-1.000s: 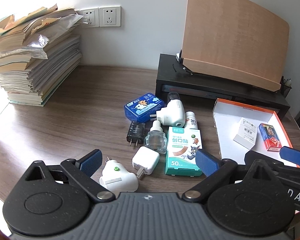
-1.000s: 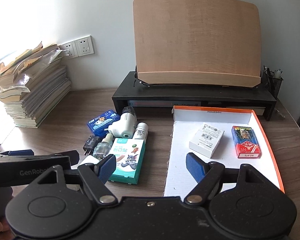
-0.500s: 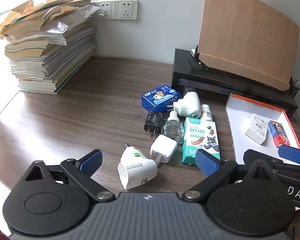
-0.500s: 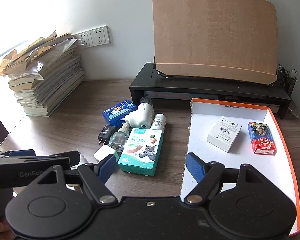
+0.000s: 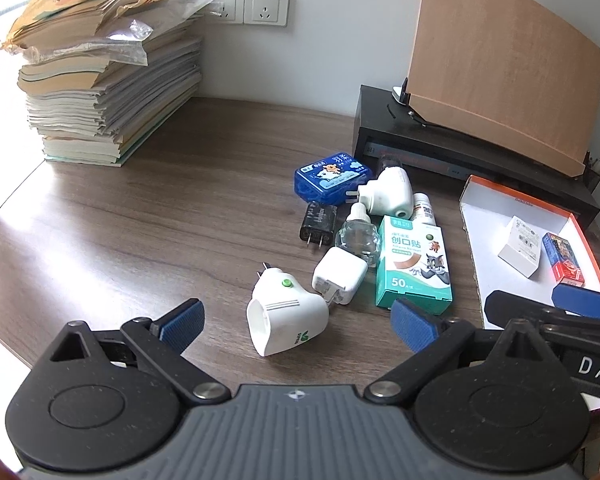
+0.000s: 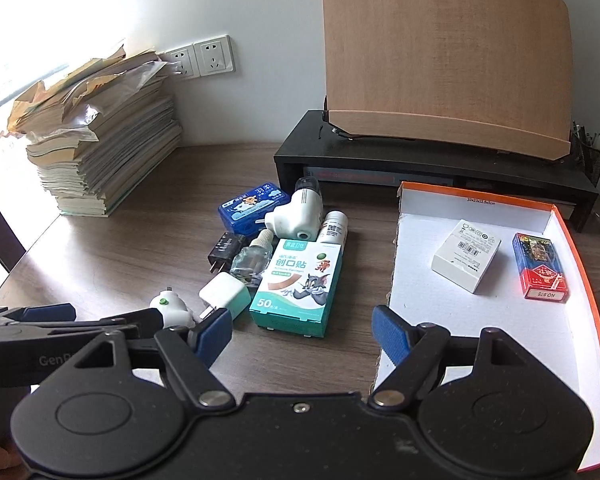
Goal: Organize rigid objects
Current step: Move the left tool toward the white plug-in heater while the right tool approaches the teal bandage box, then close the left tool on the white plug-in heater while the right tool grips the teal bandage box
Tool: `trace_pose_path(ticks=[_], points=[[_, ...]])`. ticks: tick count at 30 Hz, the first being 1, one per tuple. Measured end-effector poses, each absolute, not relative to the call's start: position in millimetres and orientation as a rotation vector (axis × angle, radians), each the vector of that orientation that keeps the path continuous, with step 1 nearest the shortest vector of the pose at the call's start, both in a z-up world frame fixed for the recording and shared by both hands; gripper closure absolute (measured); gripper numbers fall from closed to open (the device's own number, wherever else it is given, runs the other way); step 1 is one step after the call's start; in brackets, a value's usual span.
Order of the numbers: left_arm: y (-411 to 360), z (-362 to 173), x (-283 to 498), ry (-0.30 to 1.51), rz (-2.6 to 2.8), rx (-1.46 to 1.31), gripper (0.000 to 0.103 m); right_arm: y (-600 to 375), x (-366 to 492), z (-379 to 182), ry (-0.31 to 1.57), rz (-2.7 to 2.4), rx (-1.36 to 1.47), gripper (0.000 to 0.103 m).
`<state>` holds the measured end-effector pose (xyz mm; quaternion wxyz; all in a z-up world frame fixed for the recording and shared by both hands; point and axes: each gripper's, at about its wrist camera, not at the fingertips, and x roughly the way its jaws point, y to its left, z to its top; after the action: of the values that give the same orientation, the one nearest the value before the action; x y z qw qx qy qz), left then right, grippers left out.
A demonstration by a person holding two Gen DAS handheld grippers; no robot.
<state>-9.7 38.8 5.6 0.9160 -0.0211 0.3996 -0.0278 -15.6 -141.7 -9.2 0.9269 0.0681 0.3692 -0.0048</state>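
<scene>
The left gripper [image 5: 296,322] is held with its jaws wide apart above the wooden table [image 5: 148,216], nothing between them; the white plug-in heater [image 5: 286,314] lies on the table just beyond and between the blue pads, untouched. The right gripper [image 6: 302,334] is likewise spread wide and empty, over the table at the left edge of the orange-rimmed tray [image 6: 576,276]. In the right view the heater is half hidden behind the left gripper's finger; the clear bottle [image 6: 252,258] is partly covered by the plaster box [image 6: 296,286]. The white charger [image 5: 339,276] and the black charger [image 5: 318,220] are seen whole. The tray's near end is cut off by the right gripper's body; a white box [image 6: 466,260] and a red card pack [image 6: 542,272] lie inside.
</scene>
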Motion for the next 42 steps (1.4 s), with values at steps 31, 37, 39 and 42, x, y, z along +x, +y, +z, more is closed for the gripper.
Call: trace_pose_path(ticks=[31,37,39,42], points=[[42,-76,36,0.822,-0.136,0.059,0.036,-167,7,-46,0.858,-0.044,0.159,0.012],[56,-64,32,0.805,-0.135,0.01,0.036,-159,41,-54,0.873,-0.023,0.177,0.012],[61,-60,30,0.791,-0.131,0.003,0.036,-154,55,-58,0.881,-0.025,0.185,0.012],[68,-52,29,0.779,-0.123,-0.014,0.036,-147,78,-64,0.902,-0.015,0.214,0.012]])
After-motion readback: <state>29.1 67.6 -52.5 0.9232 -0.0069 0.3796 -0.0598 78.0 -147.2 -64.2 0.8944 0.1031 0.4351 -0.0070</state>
